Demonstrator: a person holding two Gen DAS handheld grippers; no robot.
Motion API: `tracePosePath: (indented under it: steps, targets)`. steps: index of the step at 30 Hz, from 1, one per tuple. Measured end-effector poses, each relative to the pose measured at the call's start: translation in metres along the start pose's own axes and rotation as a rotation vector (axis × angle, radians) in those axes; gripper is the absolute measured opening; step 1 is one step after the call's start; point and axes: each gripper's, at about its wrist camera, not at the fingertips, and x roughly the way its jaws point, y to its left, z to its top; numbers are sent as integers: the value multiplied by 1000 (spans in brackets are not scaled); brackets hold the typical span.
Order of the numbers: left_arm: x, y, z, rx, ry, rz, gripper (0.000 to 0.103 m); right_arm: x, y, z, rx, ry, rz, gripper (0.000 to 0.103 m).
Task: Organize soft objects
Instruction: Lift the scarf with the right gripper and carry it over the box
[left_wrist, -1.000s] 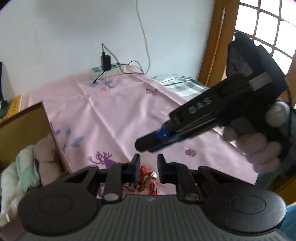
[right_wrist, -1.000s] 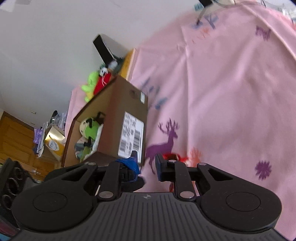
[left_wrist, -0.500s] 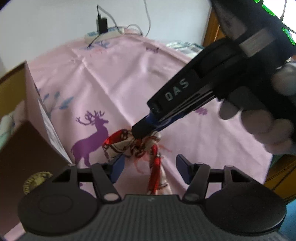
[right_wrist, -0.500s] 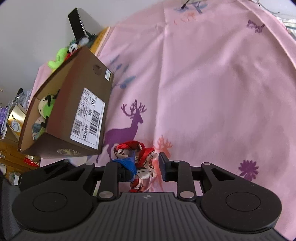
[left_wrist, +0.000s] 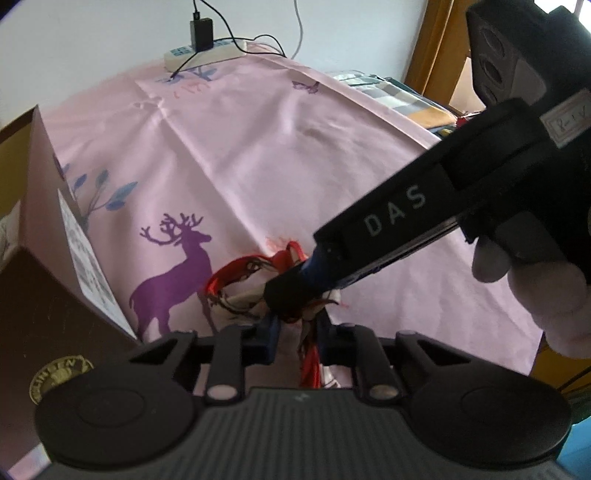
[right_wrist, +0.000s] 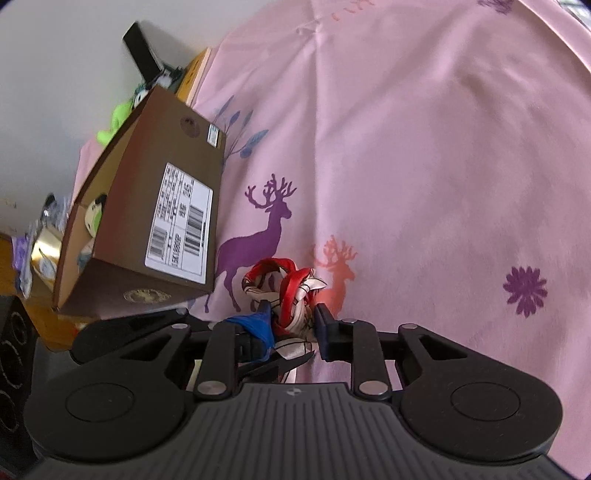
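Left wrist view: the left gripper has its fingers either side of the red-and-white scarf, which lies bunched at 6 o'clock on the pink cloth; whether they pinch it I cannot tell. The right gripper comes in from 3 o'clock, tip on the same scarf. Right wrist view: its fingers stand apart around the scarf, not yet closed. At 9 o'clock sits the cardboard box, a plush toy inside.
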Motion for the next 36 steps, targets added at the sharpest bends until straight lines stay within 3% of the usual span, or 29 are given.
tracePosePath:
  steps: [11,21,30,36]
  targets:
    - [-30,-3,22,52,-24,8,13,-27,15,-3,44,-122,44,3]
    - [-94,13,47,95,-128,42,13,-61,62,9,7,-261,119,3]
    - [-172,76,63,112,-268,108,13,-72,143,37,-62,-391,293,3]
    - [-195,121,51,176,-263,152,13,-45,190,48,-72,-407,355,3]
